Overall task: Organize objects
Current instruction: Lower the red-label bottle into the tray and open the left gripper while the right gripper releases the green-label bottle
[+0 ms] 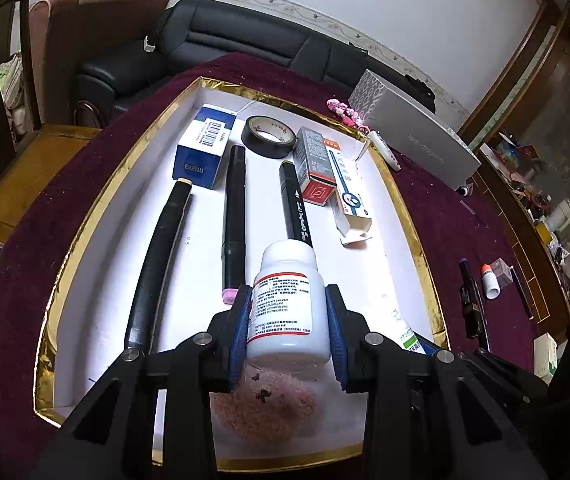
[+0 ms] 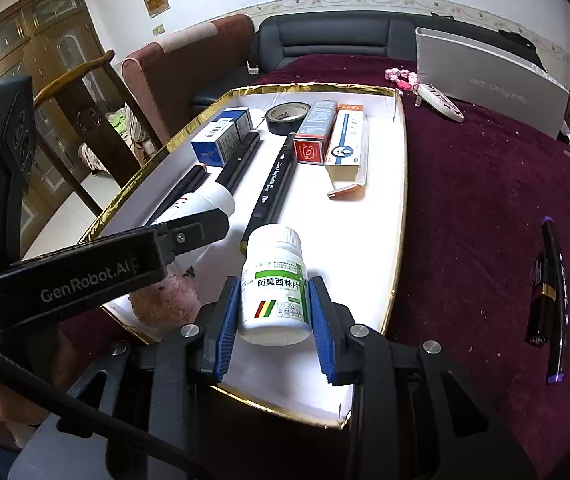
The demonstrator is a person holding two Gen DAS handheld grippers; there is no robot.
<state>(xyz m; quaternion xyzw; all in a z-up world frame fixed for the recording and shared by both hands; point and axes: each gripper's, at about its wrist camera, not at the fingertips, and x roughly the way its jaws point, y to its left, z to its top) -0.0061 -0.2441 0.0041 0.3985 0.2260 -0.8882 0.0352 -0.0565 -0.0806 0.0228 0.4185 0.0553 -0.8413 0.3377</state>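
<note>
Maroon cloth is seen under a gold-rimmed tray [image 1: 85,216]; in the left view, a red-label bottle [image 1: 287,304] is clamped by the left gripper [image 1: 289,332] over the tray's near end, close to the markers [image 1: 233,220]; these could be knocked. In the right view, a green-label bottle [image 2: 275,288] is pinched by the right gripper [image 2: 273,312] beside the left one; the bottles could collide or topple when set down.

Both grippers: black plastic frames w/ triangular cut-outs, round silver screw heads on the knuckles. Left gripper [image 1: 290,320] has ribbed blue pads [image 1: 240,336] lining the inner faces of its fingers; right gripper [image 2: 273,320] same build, blue ribbed pads [image 2: 227,328]. Seen from the right wrist cam, the left unit's side carries white "GenRobot.AI" lettering, a small screw nr the finger base, black cable running below it
</note>
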